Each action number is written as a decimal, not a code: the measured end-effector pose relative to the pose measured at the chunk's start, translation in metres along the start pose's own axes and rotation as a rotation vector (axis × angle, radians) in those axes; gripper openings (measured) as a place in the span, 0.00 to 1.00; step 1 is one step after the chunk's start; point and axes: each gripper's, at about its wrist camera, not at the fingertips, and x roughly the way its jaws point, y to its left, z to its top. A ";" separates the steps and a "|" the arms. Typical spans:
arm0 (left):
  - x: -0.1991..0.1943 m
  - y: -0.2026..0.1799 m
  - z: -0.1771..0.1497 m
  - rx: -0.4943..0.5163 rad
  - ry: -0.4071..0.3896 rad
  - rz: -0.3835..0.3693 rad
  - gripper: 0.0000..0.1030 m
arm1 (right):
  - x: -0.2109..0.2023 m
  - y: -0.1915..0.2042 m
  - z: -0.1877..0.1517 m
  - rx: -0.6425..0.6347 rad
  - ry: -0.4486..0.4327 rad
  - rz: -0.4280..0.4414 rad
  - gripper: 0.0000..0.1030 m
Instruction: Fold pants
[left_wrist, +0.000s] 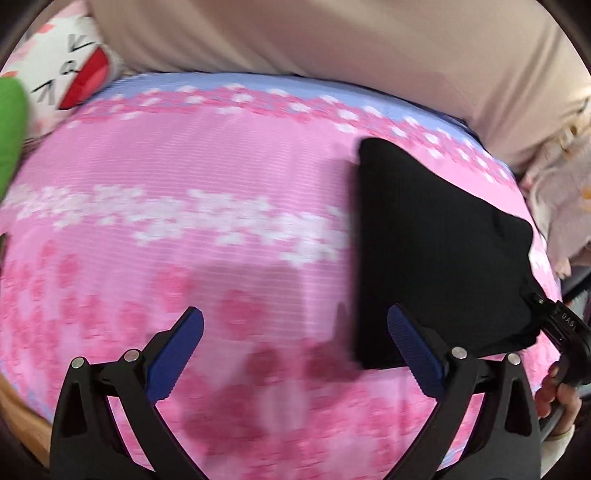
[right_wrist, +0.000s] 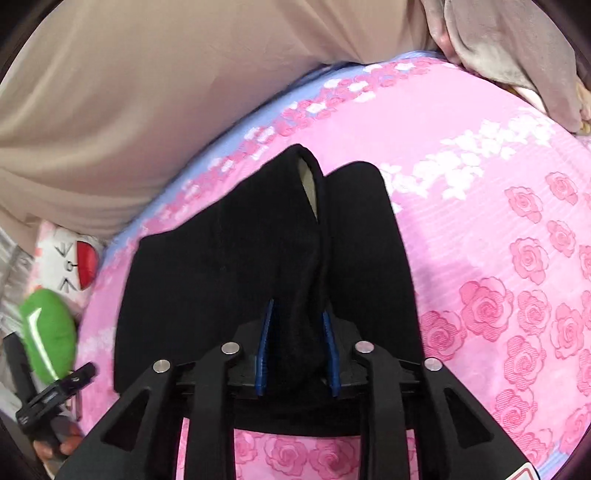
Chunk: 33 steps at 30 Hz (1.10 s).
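Clearly the black pants (right_wrist: 229, 266) are soft, light and limp: they lie already folded into a thick bundle on the pink rose-print bed sheet (right_wrist: 498, 229), and a ridge of their cloth bunches up where the right tongs (right_wrist: 297, 354) pinch it, blue pads pressed against both sides. Such cloth will sag and slide apart if lifted by one layer, so my guess is that a hold through all the layers at a folded edge or corner will carry best. The left tongs (left_wrist: 295, 354) are spread wide and hold nothing, poised over the sheet just beside the bundle's near edge. Around the bed: a beige cover (right_wrist: 110, 110) along the far side, a white cushion with a red mouth (left_wrist: 70, 70), a green soft thing (right_wrist: 48, 336), and grey cloth (right_wrist: 517, 48) at one corner. All sit apart from the pants; nothing seems to block them
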 end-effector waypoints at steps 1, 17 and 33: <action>0.004 -0.009 0.001 0.007 0.010 -0.016 0.95 | -0.002 0.005 0.001 -0.023 -0.008 -0.008 0.26; 0.076 -0.040 0.027 0.000 0.100 -0.321 0.59 | 0.005 -0.027 -0.002 0.041 0.012 0.022 0.55; 0.003 0.036 -0.018 0.066 -0.010 0.099 0.74 | 0.005 0.080 -0.043 -0.147 0.104 0.019 0.62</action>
